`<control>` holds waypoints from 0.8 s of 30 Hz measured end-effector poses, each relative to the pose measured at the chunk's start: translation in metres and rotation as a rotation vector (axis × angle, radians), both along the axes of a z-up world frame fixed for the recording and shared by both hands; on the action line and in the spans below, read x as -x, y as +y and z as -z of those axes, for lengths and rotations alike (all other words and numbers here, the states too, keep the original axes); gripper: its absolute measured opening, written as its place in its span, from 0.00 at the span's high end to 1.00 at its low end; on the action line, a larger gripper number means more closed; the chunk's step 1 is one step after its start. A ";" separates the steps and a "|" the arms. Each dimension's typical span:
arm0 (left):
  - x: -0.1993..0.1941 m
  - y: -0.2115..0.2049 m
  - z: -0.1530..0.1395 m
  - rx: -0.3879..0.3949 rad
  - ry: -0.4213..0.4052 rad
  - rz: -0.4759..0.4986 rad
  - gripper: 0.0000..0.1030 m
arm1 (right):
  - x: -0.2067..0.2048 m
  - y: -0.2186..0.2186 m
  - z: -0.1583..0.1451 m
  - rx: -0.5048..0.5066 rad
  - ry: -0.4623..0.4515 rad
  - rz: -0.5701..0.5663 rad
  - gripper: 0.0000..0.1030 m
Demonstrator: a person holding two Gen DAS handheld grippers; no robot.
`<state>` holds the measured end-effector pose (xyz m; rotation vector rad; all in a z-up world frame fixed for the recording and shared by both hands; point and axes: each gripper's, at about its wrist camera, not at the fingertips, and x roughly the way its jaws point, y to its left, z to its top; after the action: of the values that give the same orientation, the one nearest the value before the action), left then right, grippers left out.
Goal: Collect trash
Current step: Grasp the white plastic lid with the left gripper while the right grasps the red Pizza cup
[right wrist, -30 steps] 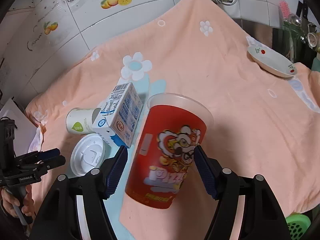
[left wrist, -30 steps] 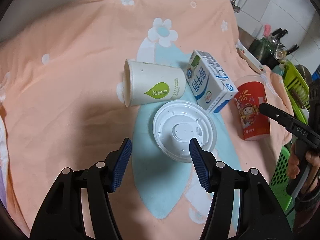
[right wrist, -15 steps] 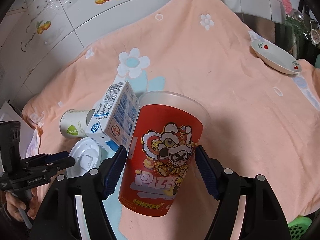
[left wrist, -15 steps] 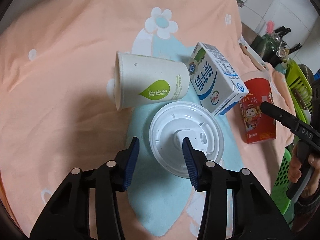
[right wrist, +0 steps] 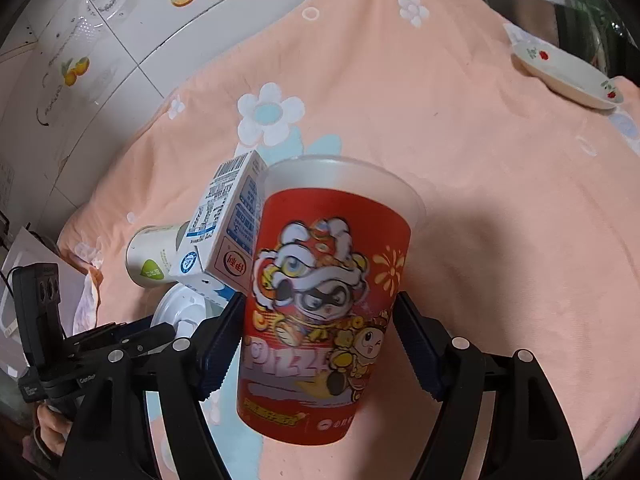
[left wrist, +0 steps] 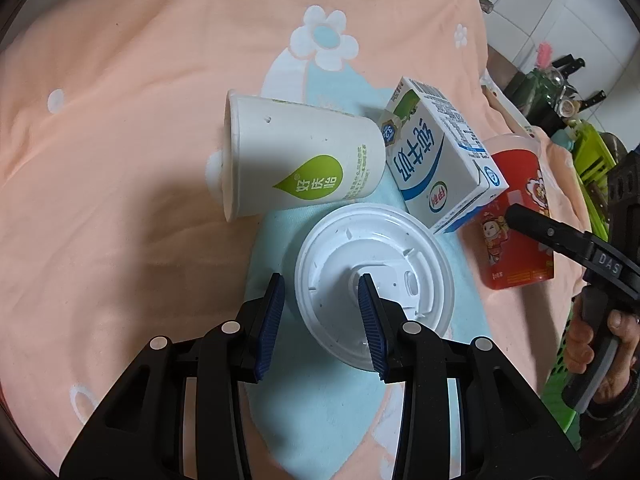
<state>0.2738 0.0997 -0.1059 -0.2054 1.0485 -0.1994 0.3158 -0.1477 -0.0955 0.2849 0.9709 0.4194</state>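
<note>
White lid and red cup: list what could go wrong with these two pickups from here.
1. The left gripper, whose jaws have just been closing, straddles only the edge of the flat white lid; it may slip out.
2. The right gripper flanks the upright red cup without a clear squeeze; a nudge could tip it.
3. The milk carton sits right beside the cup and could get knocked.

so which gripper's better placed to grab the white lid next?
Left. The left gripper sits right over the white plastic lid, its jaws, just closing, straddling the near rim. The right gripper brackets the red pizza cup, with the milk carton between it and the lid.
</note>
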 end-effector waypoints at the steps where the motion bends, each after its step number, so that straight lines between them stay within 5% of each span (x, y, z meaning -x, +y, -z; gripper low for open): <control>1: 0.000 0.000 0.000 0.000 0.000 0.001 0.63 | 0.000 0.001 0.001 0.001 -0.003 0.003 0.31; 8: 0.000 -0.002 -0.001 -0.006 -0.018 0.015 0.76 | 0.004 0.001 0.000 0.020 -0.032 0.014 0.33; 10: 0.000 -0.001 0.000 0.001 -0.007 0.015 0.92 | 0.008 -0.002 -0.002 0.026 -0.040 0.015 0.33; 24: 0.026 0.000 -0.015 0.078 -0.042 0.024 0.96 | 0.069 -0.037 -0.029 0.030 -0.134 0.023 0.33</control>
<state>0.2473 0.0995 -0.0908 -0.2580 1.0031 -0.2652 0.2471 -0.1846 -0.0661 0.2377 0.8412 0.3973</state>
